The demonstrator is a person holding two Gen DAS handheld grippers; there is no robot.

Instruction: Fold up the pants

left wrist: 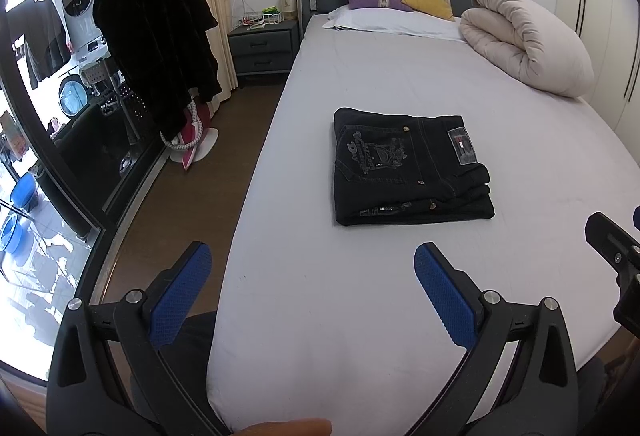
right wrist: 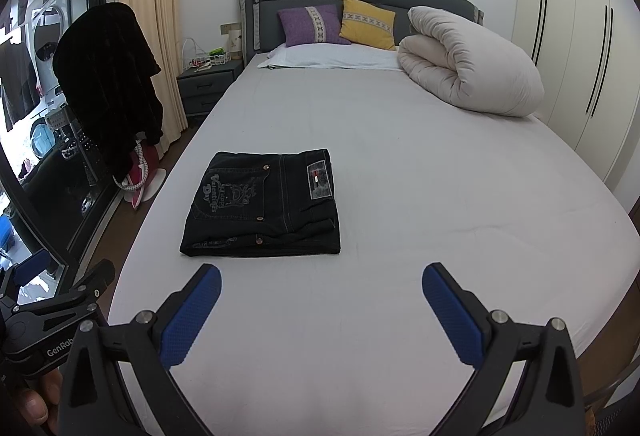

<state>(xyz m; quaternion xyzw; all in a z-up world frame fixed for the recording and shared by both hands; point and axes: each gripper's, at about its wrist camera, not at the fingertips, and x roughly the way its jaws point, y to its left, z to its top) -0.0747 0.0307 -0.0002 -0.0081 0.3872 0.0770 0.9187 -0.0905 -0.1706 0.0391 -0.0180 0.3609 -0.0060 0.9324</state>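
Black jeans [left wrist: 408, 167] lie folded into a compact rectangle on the bed's white sheet [left wrist: 400, 296], back pocket embroidery and a waist label facing up. They also show in the right wrist view [right wrist: 266, 205]. My left gripper [left wrist: 312, 264] is open and empty, held above the foot of the bed, short of the jeans. My right gripper [right wrist: 322, 284] is open and empty, also above the foot of the bed, with the jeans ahead and to its left. Neither touches the jeans.
A rolled cream duvet [right wrist: 468, 63] lies at the far right of the bed. Purple [right wrist: 314, 24] and yellow [right wrist: 368, 21] cushions lean on the headboard. A nightstand [right wrist: 206, 87] and a chair draped in dark cloth [right wrist: 108, 83] stand left. Wardrobes [right wrist: 572, 47] line the right.
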